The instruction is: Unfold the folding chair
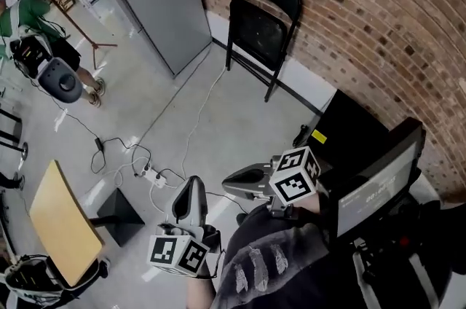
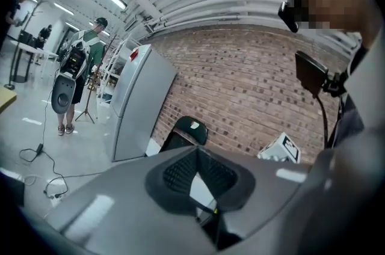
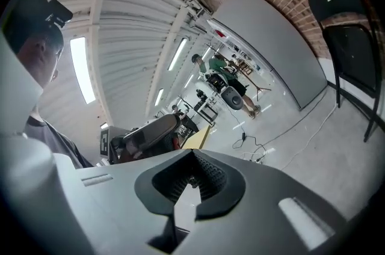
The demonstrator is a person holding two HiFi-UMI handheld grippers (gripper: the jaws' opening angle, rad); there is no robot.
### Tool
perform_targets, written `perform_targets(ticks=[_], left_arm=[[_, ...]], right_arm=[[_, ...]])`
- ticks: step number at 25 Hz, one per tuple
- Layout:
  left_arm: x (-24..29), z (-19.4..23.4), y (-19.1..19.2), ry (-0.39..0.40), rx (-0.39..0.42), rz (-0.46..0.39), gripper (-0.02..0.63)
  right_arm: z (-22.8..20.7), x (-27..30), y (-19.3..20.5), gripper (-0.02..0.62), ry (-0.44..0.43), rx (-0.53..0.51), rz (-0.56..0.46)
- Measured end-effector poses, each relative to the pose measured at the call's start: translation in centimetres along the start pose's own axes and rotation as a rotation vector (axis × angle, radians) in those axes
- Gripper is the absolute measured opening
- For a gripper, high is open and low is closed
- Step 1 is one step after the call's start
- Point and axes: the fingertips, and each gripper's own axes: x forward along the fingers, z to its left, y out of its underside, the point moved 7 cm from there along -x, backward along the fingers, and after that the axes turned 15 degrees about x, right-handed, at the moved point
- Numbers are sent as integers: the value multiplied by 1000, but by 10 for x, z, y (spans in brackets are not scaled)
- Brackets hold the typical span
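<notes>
L gripper (image 1: 192, 182) sat lowest in the head view, by the person's lap, jaws shut tight w/ nothing btwn them. R gripper (image 1: 224, 189) was just beside it, also shut & empty. Both were well apart from the folding chair (image 1: 262, 20), which stood across the floor against the brick wall (image 1: 349, 1), so no contact yet.

Risks, as I judged them:
- Power strip (image 1: 151, 173) & white cable (image 1: 191, 127) lay on the floor left of the path, w/ the cable running up toward the chair's feet. A foot could snag if the approach drifted left.
- Shut jaws would need opening first; arriving closed would only shove the frame.
- Chair only leaned on the wall, so pulling the seat w/o steadying the back could slide the feet out or tip it.
- Thin round tubing might slip in the pads.
- Black case (image 1: 348, 127) sat near on the right, so legs swinging out that way could hit it.

Chair was folded flat, long axis approx upright & tilted slightly back. Backrest w/ a pale tag was at top, feet on the floor. Its front faced out from the wall into the room, seat folded up against the back.
</notes>
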Motion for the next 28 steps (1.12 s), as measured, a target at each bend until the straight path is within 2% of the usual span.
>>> perform_targets(ticks=[6, 9, 13, 16, 18, 21, 28], left_arm=[[87, -31, -28, -38, 89, 49, 0], [128, -50, -32, -47, 98, 71, 0], [165, -75, -41, -23, 108, 90, 0], [176, -80, -46, -32, 95, 99, 0], [184, -77, -48, -42, 105, 109, 0], [196, -64, -47, -41, 106, 119, 0], [217, 6, -43, 43, 73, 105, 0]], right_arm=[[-37, -63, -66, 0, -58, -22, -59], [-54, -95, -84, 0, -77, -41, -18], [-73, -127, -104, 0, -47, -93, -2], [-77, -135, -118, 0, -89, -84, -7], [-77, -136, -126, 0, -101, -99, -1], [-85, -131, -139, 0, -60, -136, -4], [-96, -88, -167, 0, 44, -118, -66]])
